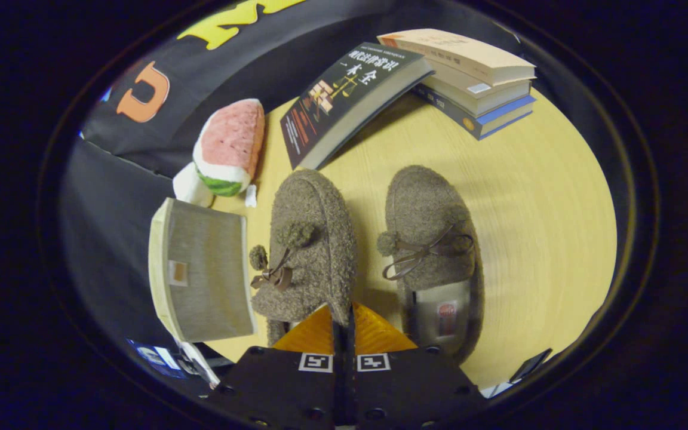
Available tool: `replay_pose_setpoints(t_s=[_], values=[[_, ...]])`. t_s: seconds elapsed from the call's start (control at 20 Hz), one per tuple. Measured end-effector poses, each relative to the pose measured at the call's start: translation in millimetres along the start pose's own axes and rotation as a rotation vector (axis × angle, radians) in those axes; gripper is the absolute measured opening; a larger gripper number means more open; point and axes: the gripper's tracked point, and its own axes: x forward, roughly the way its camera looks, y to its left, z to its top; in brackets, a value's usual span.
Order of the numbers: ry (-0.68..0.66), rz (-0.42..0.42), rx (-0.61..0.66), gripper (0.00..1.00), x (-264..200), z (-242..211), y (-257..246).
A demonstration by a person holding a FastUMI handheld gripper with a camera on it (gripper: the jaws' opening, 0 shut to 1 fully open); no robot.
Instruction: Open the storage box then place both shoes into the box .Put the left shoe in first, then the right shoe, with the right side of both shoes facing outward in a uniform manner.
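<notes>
Two brown fuzzy shoes with bows lie on the yellow wooden table [535, 227], toes pointing away from me. The left shoe [311, 239] is rolled toward the box, its bow turned sideways, and its heel is hidden under my fingers. My gripper [344, 319] is shut on the rim of that shoe's right side wall. The right shoe [430, 239] lies flat just right of the fingers, with its insole showing. The grey fabric storage box [200, 269] stands left of the left shoe at the table's edge; I cannot tell whether it is open.
A watermelon plush toy [230, 146] lies beyond the box. A dark book [344, 98] leans on a stack of books [475, 77] at the far side. Bare table spreads right of the right shoe.
</notes>
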Motion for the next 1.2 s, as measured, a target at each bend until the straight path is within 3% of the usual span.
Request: replay_pose_setpoints(t_s=[0.35, 0.55, 0.85, 1.2], values=[[-0.062, 0.103, -0.024, 0.0, -68, 3, 96], [-0.083, 0.127, -0.091, 0.0, -73, -4, 172], [-0.025, 0.182, -0.085, 0.0, -31, -37, 280], [0.008, 0.076, 0.003, 0.0, 67, -59, 319]])
